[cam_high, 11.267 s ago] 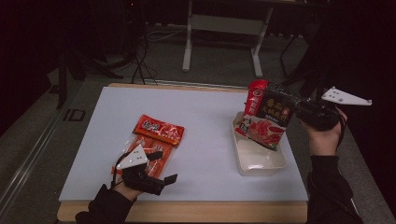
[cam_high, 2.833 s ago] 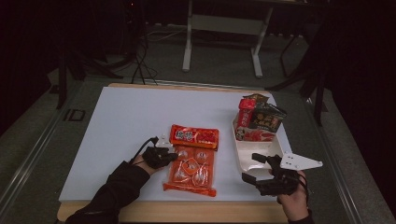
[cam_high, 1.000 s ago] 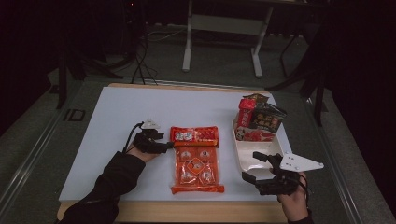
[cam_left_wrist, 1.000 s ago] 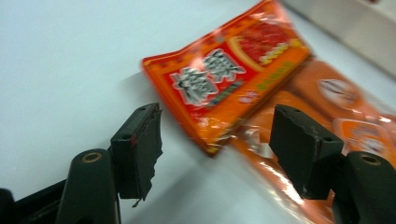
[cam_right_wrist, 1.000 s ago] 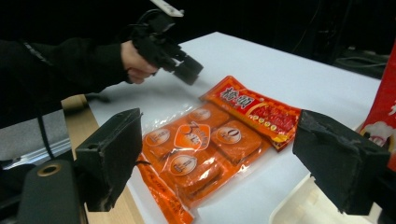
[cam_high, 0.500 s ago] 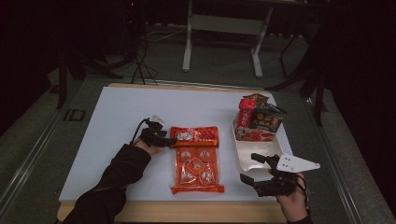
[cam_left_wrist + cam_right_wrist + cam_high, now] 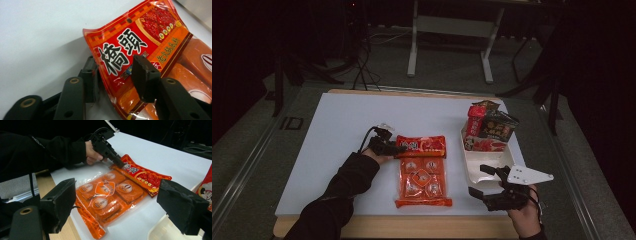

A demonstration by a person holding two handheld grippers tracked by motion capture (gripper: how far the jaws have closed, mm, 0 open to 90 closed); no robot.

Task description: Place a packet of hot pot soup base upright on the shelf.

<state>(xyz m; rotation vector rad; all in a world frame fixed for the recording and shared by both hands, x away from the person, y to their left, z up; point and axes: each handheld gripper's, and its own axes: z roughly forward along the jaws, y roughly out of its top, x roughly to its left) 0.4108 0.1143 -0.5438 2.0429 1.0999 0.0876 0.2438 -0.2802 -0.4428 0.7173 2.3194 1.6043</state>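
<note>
Left gripper view, left gripper (image 7: 116, 80) closing on red sachet (image 7: 140, 47) edge, seemingly gripped, right gripper (image 7: 493, 184) released, low.

Red sachet (image 7: 140, 47): large black characters 橋頭 across the front, clear in the left gripper view.
Orange side band, same sachet: a column of smaller dark characters, apparently 老火鍋底料; the strokes are small and the reading is unsure.
Round yellow dots on its dark red panel: one tiny character each, too small to read.
Clear orange multipack (image 7: 106, 195): round white labels on the inner packets, one showing a single "0"-like mark; the rest is blurred.
Floor (image 7: 292, 123) left of worktop: white marking that reads "ID".
</note>
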